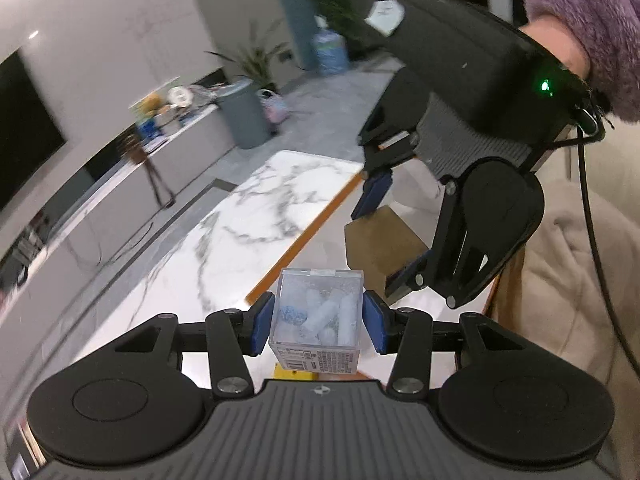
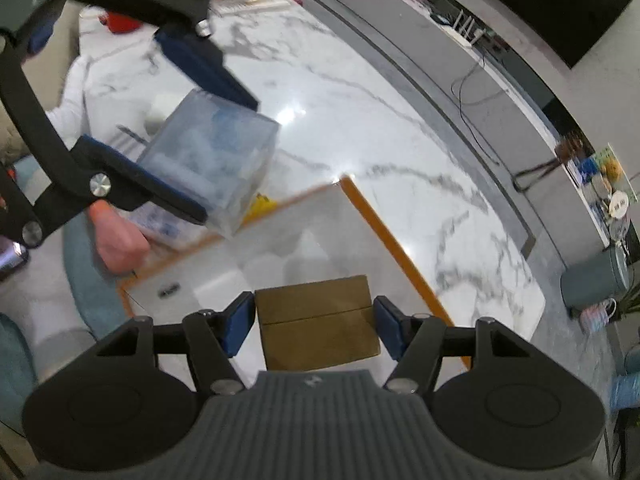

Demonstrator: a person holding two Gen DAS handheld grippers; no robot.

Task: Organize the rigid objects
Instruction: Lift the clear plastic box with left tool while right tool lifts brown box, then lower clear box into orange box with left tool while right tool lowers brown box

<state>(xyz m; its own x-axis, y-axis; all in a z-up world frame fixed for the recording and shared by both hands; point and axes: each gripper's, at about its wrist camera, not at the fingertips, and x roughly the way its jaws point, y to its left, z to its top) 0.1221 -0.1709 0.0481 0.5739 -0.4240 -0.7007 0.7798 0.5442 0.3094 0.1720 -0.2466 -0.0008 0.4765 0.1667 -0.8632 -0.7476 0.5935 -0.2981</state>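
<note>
Judging from how things lie, the task is seen to be partway through: both boxes are held in the air and neither has been set down yet. The marble table (image 2: pixel 360 128) is spread below, and on it a white tray with an orange rim (image 2: pixel 384 232) is laid, which is taken to be the likely place for the boxes; its near part is bare. The brown cardboard box (image 2: pixel 320 328) is clamped between the pads of the right gripper (image 2: pixel 316 328), above the tray. The clear plastic box (image 1: pixel 318 316) of small white pieces is gripped by the left gripper (image 1: pixel 318 320), just beside the other. A pinkish object (image 2: pixel 116 236) and a small yellow item (image 2: pixel 262 202) are seen near the tray's far edge. The two grippers are held close together, so a collision could be risked.
</note>
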